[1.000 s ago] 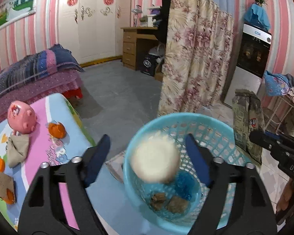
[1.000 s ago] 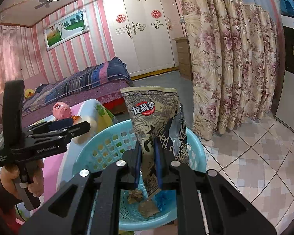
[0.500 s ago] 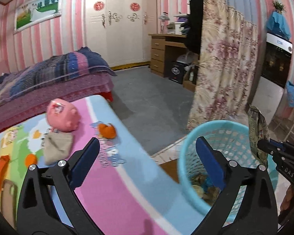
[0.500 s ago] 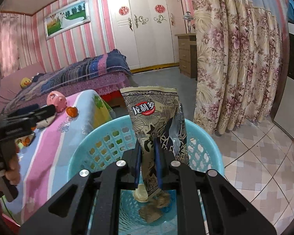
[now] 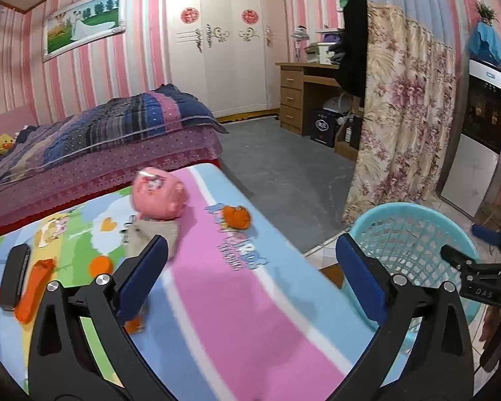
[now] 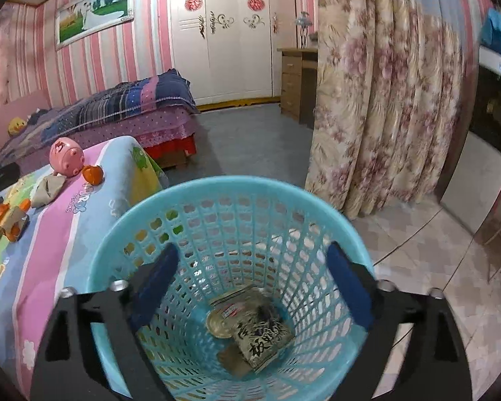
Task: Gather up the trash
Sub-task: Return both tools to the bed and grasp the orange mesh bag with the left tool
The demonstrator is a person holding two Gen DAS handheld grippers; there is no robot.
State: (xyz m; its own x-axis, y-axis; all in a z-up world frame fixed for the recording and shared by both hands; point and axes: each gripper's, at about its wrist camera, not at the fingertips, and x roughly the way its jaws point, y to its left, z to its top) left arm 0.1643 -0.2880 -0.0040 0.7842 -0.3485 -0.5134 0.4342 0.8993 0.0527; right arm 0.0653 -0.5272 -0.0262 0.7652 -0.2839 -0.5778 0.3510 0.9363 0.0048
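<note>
A turquoise mesh basket (image 6: 217,185) stands on the floor beside the table. At its bottom lie a dark printed snack packet (image 6: 264,337), a pale round piece (image 6: 218,322) and brown scraps. My right gripper (image 6: 252,279) hangs over the basket's mouth, its jaws opening with nothing between them. My left gripper (image 5: 250,274) is open over the striped tablecloth (image 5: 250,317), also holding nothing. Beyond it lie an orange peel (image 5: 237,216), a beige crumpled wad (image 5: 150,234) and more orange bits (image 5: 100,265). The basket (image 5: 414,234) shows at the right in the left wrist view.
A pink piggy bank (image 5: 158,193) and a black flat device (image 5: 15,275) sit on the table. A bed (image 5: 100,133) stands behind it, and a flowered curtain (image 6: 384,117) hangs right of the basket. Grey floor and tiles lie around.
My right gripper has opened and the snack packet has dropped into the basket. My left gripper let a white wad fall in, then swung left from the basket to over the table.
</note>
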